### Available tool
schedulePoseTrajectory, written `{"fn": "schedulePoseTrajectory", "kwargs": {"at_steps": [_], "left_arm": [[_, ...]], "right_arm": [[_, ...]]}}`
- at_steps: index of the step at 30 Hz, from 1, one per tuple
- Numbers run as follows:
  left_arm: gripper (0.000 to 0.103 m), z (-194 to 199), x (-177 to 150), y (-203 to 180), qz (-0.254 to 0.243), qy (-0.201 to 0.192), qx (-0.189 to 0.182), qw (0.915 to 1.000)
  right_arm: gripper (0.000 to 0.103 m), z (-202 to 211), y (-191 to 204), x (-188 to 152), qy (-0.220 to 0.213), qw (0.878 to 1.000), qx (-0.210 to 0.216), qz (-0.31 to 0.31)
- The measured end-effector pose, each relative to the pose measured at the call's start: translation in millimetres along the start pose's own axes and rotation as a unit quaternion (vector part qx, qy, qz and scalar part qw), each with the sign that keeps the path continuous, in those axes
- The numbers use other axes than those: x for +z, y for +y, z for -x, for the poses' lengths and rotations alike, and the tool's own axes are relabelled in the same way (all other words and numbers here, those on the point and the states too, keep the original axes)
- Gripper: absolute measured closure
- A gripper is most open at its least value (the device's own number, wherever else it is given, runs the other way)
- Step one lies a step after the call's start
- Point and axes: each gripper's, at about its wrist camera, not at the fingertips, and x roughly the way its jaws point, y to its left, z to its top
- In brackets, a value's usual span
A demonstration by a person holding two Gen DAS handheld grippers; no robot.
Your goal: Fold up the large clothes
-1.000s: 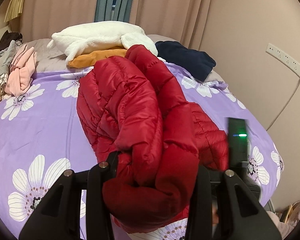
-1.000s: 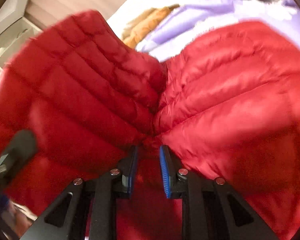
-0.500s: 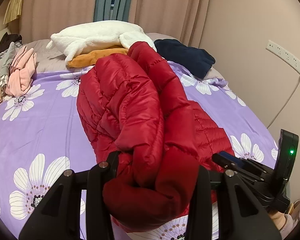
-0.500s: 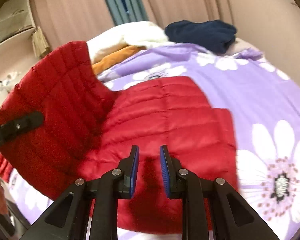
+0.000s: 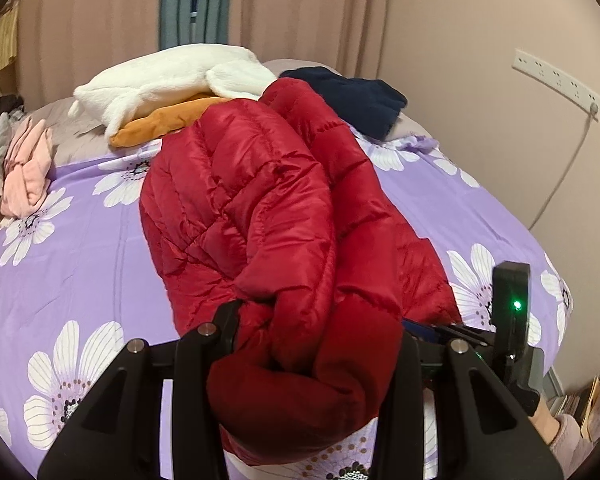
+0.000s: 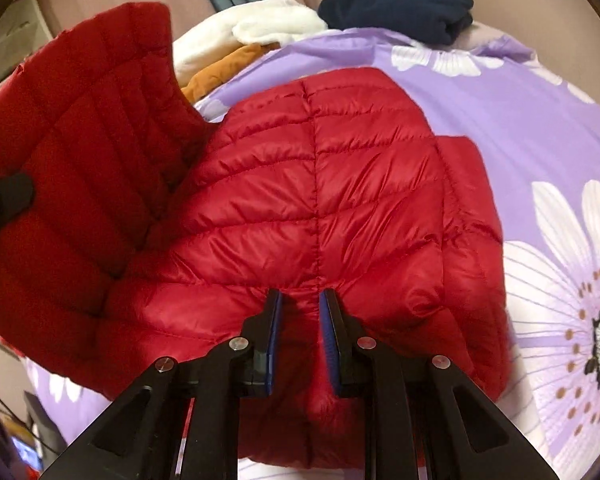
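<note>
The red puffer jacket [image 5: 268,208] lies lengthwise across the middle of the purple flowered bed [image 5: 80,248], its near end bunched thickly at the bottom centre of the left view. The left tool [image 5: 312,340] is clenched on that thick roll of fabric. The right tool [image 6: 298,308] pinches a fold at the jacket's near edge, low centre in its own view. The slick, springy padding could slide out of either grip, and uneven pulling would likely skew the fold or drag the jacket toward the bed's edge.

Right gripper [image 6: 299,308] jaws pinch the red puffer jacket [image 6: 320,200] on the bedspread [image 6: 500,120].
</note>
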Motion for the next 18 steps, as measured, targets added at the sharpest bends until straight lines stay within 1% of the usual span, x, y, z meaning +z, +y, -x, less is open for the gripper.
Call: {"fn": "schedulePoseTrajectory", "kwargs": {"at_steps": [8,10,12,14,16,17,18], "left_arm": [[0.063,-15.2,-5.8,-26.3,-0.045,0.018,-0.019,0.9986],[0.061,-23.0,-9.2,-32.1,-0.06,0.028,-0.033,0.9973],[0.058,-31.2,-11.9,-33.9,-0.065,0.038,-0.042,0.9963],[0.056,-39.3,-14.7,-34.8,-0.068,0.048,-0.049,0.9953],[0.054,-42.6,-16.0,-35.5,-0.074,0.05,-0.058,0.9943],[0.051,-43.0,-16.2,-36.6,-0.078,0.051,-0.062,0.9938],[0.049,-44.0,-16.7,-37.6,-0.083,0.051,-0.064,0.9932]], "right_arm": [[0.081,-2.2,-6.7,-2.9,-0.002,0.999,0.027,-0.018],[0.081,-2.5,-15.2,-1.0,-0.001,0.998,0.045,-0.033],[0.081,-0.5,-27.8,1.0,0.002,0.995,0.076,-0.066],[0.081,5.8,-44.0,3.3,0.003,0.988,0.111,-0.107],[0.08,16.1,-60.5,3.6,-0.012,0.981,0.133,-0.139],[0.075,23.0,-71.1,3.6,-0.023,0.975,0.152,-0.161],[0.064,27.1,-79.3,3.4,-0.03,0.968,0.171,-0.178]]}}
